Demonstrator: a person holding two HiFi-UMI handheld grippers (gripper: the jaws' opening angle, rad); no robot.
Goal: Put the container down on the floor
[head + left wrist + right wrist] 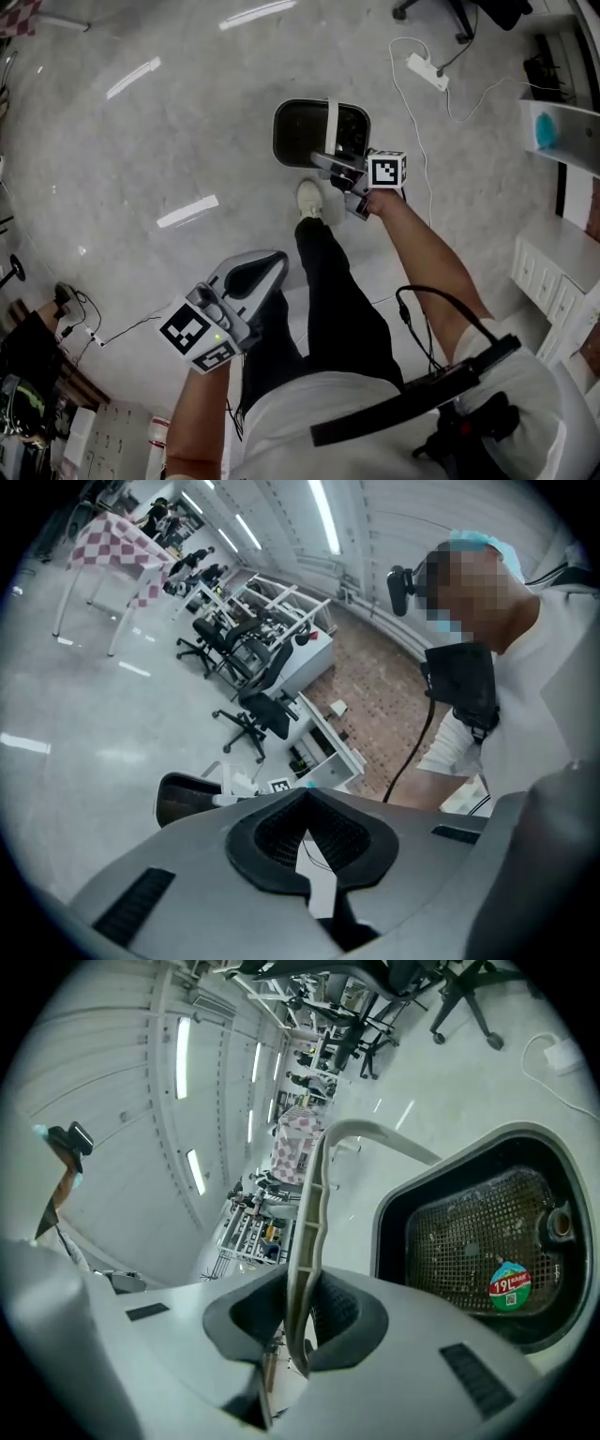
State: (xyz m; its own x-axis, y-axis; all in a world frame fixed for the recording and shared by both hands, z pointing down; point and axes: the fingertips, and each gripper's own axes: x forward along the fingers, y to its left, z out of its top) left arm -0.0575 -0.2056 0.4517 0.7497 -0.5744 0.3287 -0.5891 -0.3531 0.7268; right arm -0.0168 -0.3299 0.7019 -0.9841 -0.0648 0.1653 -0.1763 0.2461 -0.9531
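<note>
Container (298,133), dark with a mesh bottom, sits at upper centre of the head view, just beyond the person's shoe (310,199). Its white handle (309,1213) is pinched between the nearly closed jaws of the right gripper (330,161). The left gripper (267,267), lower left, is closed and empty. Whether the base touches the floor (187,112) is unclear, so the person should keep it level and let go only once it rests.
</note>
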